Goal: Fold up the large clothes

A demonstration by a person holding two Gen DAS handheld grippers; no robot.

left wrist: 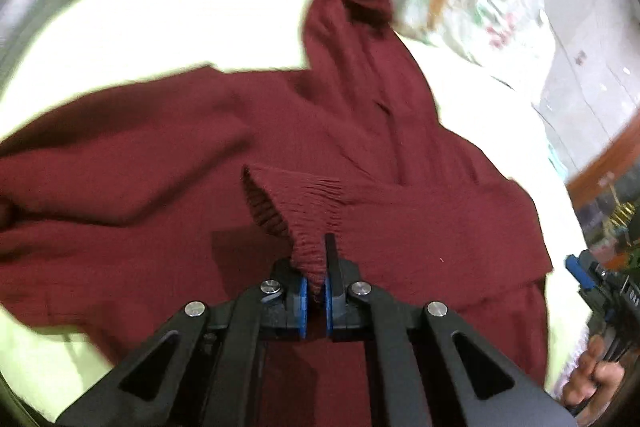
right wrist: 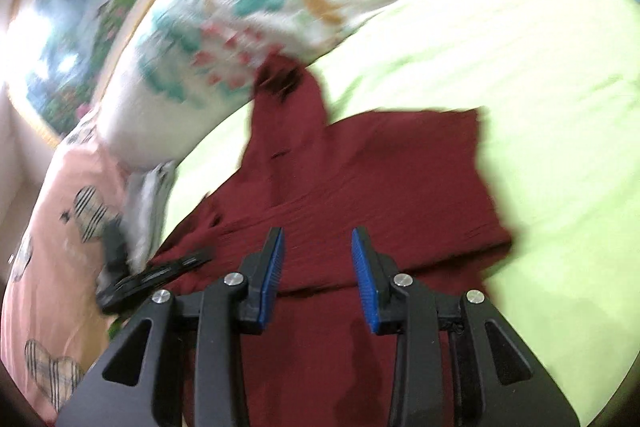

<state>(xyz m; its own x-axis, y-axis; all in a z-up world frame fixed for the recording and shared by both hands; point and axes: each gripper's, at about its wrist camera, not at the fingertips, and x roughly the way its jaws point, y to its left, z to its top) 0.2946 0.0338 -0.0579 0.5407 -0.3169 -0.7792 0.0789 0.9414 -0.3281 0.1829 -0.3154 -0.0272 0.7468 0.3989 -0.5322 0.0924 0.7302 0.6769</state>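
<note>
- The big maroon sweater (left wrist: 160, 155) is spread out on the bed (right wrist: 520, 47) with its lime-green sheet, hood end up against the floral pillows (right wrist: 248, 11).
- The left hand-held gripper (left wrist: 316, 287) is clenched on the ribbed cuff (left wrist: 296, 211) of one sleeve, with the knit bunched up between the blue pads.
- The right hand-held gripper (right wrist: 318, 267) hangs over the body of the sweater with its jaws partly apart and nothing between them. The person's hand (left wrist: 592, 379) holding it shows at the edge of the left view.
- Handling guess: soft, floppy knit, fairly weighty for cloth. It'll sag and stretch, not slip, so the cuff rib is a solid place to pinch.
- For the other side I'd take the hem corner or the shoulder seam, where the fabric is doubled.
- Both views are pretty smeared, so I can't really tell how flat the far sleeve lies.
</note>
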